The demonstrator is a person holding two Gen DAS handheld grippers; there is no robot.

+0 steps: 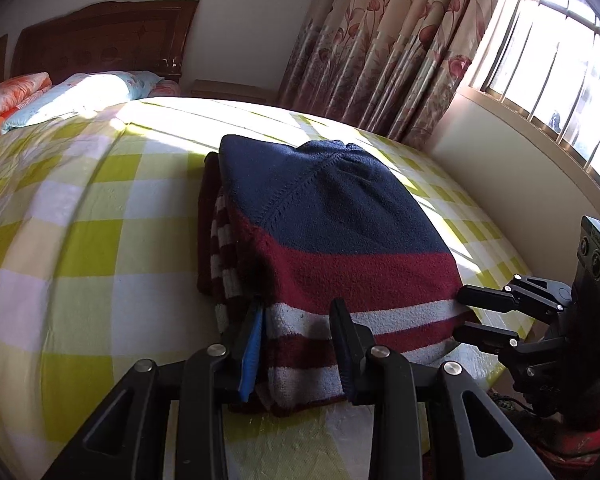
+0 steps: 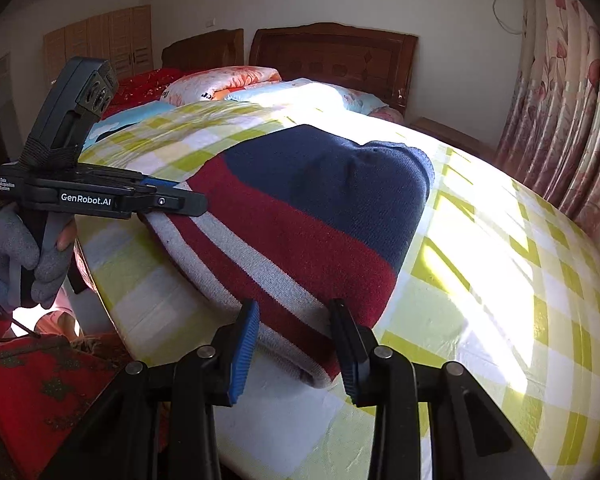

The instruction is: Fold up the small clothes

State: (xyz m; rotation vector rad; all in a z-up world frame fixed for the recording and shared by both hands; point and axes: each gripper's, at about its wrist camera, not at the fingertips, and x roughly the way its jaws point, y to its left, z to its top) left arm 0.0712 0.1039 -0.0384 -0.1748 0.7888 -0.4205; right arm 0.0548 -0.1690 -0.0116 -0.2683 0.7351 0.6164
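A folded knit sweater [image 1: 332, 240], navy on top with maroon and white stripes, lies on the bed near its front edge; it also shows in the right wrist view [image 2: 300, 232]. My left gripper [image 1: 296, 344] is open, its fingers straddling the sweater's near striped edge at the left corner. My right gripper [image 2: 294, 340] is open, its fingers on either side of the sweater's near right corner. In the left wrist view the right gripper [image 1: 472, 314] stands at the sweater's right edge. In the right wrist view the left gripper [image 2: 192, 202] touches the sweater's left edge.
The bed has a yellow-green checked sheet [image 1: 80, 240]. Pillows [image 1: 80, 96] and a wooden headboard [image 1: 100, 36] are at the far end. Floral curtains [image 1: 400, 40] and a barred window [image 1: 560, 72] are on the right. A red patterned cloth [image 2: 40, 400] lies below the bed's edge.
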